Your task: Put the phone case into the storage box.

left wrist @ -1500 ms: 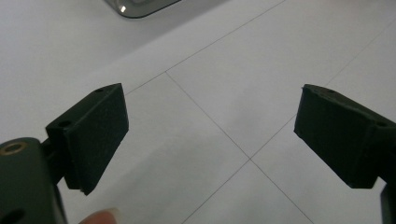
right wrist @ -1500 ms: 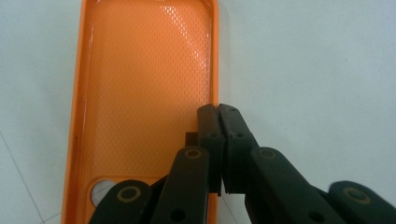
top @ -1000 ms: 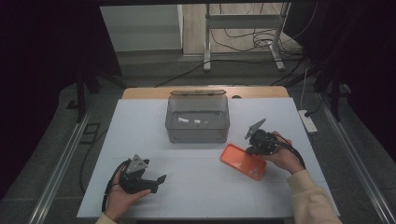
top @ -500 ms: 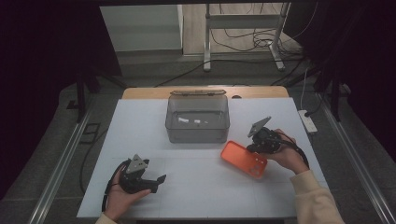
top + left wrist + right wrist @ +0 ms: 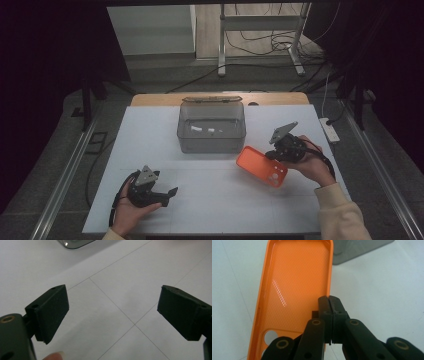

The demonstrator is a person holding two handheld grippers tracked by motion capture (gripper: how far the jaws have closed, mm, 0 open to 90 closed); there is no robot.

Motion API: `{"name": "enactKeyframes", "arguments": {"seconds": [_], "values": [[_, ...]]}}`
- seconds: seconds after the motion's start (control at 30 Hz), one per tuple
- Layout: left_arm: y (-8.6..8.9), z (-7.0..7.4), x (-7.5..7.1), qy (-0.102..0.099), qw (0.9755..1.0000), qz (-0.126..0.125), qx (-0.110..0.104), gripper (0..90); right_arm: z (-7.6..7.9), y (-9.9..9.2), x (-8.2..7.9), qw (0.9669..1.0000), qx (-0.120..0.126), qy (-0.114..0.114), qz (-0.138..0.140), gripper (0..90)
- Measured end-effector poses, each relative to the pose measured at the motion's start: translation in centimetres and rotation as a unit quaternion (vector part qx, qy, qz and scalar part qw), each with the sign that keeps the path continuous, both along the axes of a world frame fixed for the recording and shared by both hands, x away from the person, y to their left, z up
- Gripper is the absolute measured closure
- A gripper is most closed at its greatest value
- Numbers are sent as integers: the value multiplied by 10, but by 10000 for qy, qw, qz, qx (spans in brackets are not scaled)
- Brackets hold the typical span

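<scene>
I see the grey bin (image 5: 211, 128) at the back of the white table (image 5: 150, 135), a few small white pieces on its floor. My right gripper (image 5: 329, 301) is clenched on the side wall of the orange phone case (image 5: 294, 282), just right of the bin; that gripper's view shows the case's mesh-patterned inside and camera cutout. My left gripper (image 5: 167, 192) rests released near the table's front, with dark floor and cables beyond.

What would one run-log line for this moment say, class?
right gripper: shut on edge of orange phone case, held above table | left gripper: open, holding nothing | grey box: behind case
</scene>
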State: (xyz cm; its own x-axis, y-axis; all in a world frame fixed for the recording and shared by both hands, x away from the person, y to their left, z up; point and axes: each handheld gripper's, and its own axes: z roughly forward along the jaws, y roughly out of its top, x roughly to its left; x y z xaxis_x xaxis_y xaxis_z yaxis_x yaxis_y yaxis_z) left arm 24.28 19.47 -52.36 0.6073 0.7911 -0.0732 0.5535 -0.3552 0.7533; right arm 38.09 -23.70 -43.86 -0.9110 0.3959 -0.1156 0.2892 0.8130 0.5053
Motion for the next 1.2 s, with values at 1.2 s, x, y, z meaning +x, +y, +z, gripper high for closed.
{"name": "enactKeyframes", "arguments": {"seconds": [1.2], "values": [[-1,-1,1,26,10000,-12,17,101,34,-1,-17,9983,454,-373,-49,890]]}}
